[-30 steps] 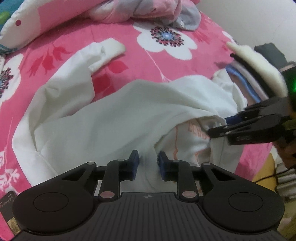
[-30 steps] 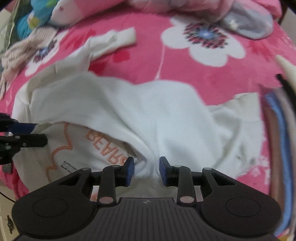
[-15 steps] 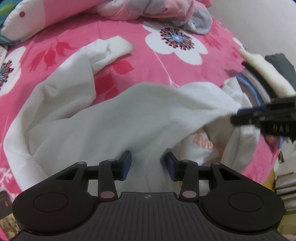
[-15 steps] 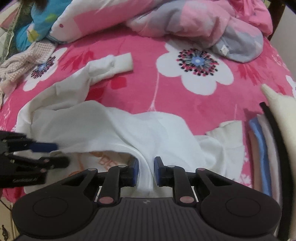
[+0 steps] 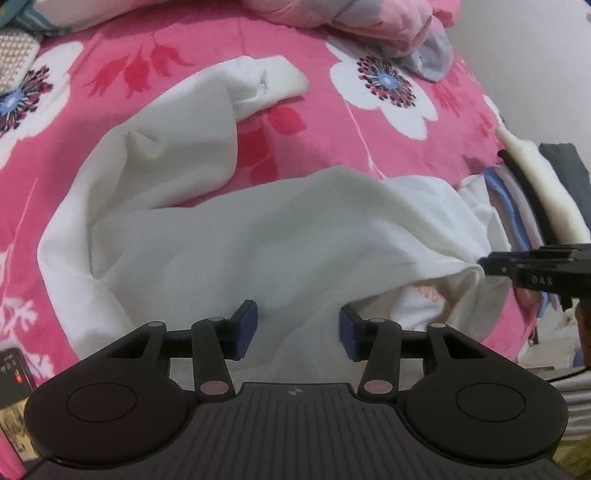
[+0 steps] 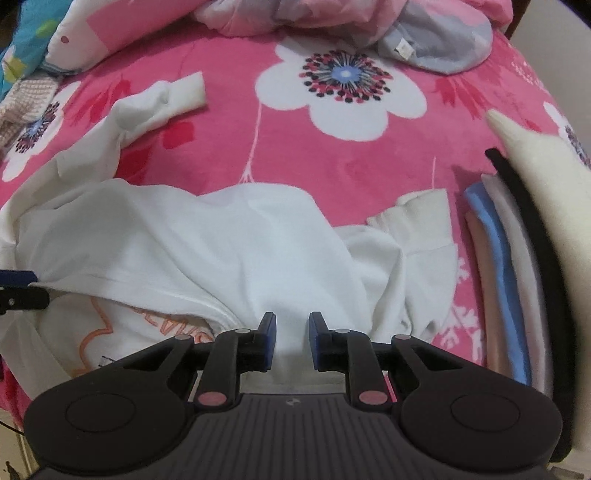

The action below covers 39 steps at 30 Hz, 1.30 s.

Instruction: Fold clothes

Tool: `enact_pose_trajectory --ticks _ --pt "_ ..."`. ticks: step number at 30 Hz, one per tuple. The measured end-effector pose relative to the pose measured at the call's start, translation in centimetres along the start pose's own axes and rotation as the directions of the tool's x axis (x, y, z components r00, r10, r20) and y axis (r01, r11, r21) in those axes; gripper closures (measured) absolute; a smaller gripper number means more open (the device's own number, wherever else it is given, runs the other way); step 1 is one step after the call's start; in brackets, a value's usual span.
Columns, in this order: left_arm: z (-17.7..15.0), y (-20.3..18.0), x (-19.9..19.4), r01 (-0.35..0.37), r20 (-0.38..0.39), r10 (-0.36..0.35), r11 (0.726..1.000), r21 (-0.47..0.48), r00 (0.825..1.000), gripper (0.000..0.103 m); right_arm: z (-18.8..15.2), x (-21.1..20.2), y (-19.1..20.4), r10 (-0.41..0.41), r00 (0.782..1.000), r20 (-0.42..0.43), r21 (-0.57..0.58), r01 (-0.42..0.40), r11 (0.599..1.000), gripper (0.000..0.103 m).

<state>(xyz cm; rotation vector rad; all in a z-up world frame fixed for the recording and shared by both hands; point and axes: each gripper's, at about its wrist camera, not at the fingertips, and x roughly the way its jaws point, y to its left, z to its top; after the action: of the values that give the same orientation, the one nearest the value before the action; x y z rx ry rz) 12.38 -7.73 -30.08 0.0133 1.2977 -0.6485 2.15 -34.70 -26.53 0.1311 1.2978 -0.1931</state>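
— Left claw (image 5: pixel 298 325) first: what are its jaws doing?

— Spreading apart at this moment. White cloth of the sweatshirt (image 5: pixel 258 240) lies between the blue pads, but neither pad presses on it.

— And the right claw (image 6: pixel 291 341)?

— Jaws narrow, with a fold of the same sweatshirt (image 6: pixel 207 243) running up between the pads. They look pinched on the hem, which is lifted so the orange print underneath shows just left of that claw.

— Where is the garment itself?

— Spread on the pink flowered bed cover (image 6: pixel 332 162), straight ahead of both claws. One sleeve (image 5: pixel 258 85) trails away ahead and left of the left claw; the other cuff (image 6: pixel 417 214) sits just ahead and right of the right claw.

— Anything beside it?

— A stack of folded clothes (image 6: pixel 509 258) at the far right of the right claw, near that cuff. Rumpled pink bedding (image 5: pixel 362 18) lies well ahead.
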Motion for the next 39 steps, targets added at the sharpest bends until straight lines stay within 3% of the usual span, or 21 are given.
enact_pose_trajectory --ticks 5,11,15,20,22,23,26,28,31,34,36,39 --pt "0.4 0.7 -0.1 -0.031 0.031 0.032 0.999 -0.024 0.999 0.06 -1.1 -0.3 1.0 0.063 0.998 -0.01 -0.052 -0.064 0.997 0.082" --pt "1.4 1.6 -1.7 -0.065 0.121 0.072 0.996 -0.057 0.99 0.068 -1.8 -1.0 1.9 0.12 0.993 -0.011 -0.091 -0.121 0.989 0.079" --pt "2.0 1.0 -2.8 -0.122 0.205 0.123 0.992 -0.016 0.971 0.073 -2.4 -2.3 1.6 0.153 0.988 0.014 -0.091 -0.151 0.984 0.078" --pt "3.0 0.3 -4.6 -0.169 0.312 0.157 0.986 0.013 0.937 0.074 -1.5 -3.0 2.6 0.195 0.978 0.07 -0.178 -0.18 0.968 0.077" --pt "3.3 0.1 -5.2 -0.179 0.338 0.163 0.984 0.016 0.927 0.074 -0.6 -2.8 3.5 0.229 0.968 0.101 -0.197 -0.206 0.958 0.068" --pt "3.4 0.1 -5.5 -0.184 0.35 0.166 0.983 0.018 0.922 0.074 -0.1 -2.7 4.1 0.246 0.962 0.116 -0.207 -0.218 0.954 0.058" --pt "3.5 0.0 -6.0 -0.189 0.37 0.171 0.982 0.013 0.913 0.074 0.5 -1.7 6.5 0.28 0.951 0.132 -0.268 -0.238 0.934 0.055" --pt "3.4 0.0 -6.2 -0.197 0.381 0.179 0.98 0.008 0.907 0.074 0.4 -0.5 8.2 0.211 0.969 0.132 -0.326 -0.159 0.932 0.055" --pt "3.1 0.4 -6.0 -0.189 0.37 0.172 0.982 0.011 0.913 0.074 0.2 1.7 8.6 0.066 0.994 0.092 -0.331 -0.032 0.943 0.056" --pt "2.1 0.2 -4.7 -0.158 0.317 0.135 0.986 0.048 0.939 0.073 -0.4 2.2 6.0 -0.003 0.998 0.055 -0.242 0.016 0.97 0.058" --pt "1.3 -0.4 -3.5 -0.161 0.283 0.123 0.98 0.114 0.951 0.073 -0.5 1.6 5.3 -0.072 0.994 0.077 -0.25 0.089 0.964 0.068" --pt "0.5 -1.0 -1.5 -0.108 0.179 0.071 0.972 0.207 0.981 0.072 -0.3 0.8 5.0 -0.115 0.986 0.124 -0.255 0.143 0.956 0.085"
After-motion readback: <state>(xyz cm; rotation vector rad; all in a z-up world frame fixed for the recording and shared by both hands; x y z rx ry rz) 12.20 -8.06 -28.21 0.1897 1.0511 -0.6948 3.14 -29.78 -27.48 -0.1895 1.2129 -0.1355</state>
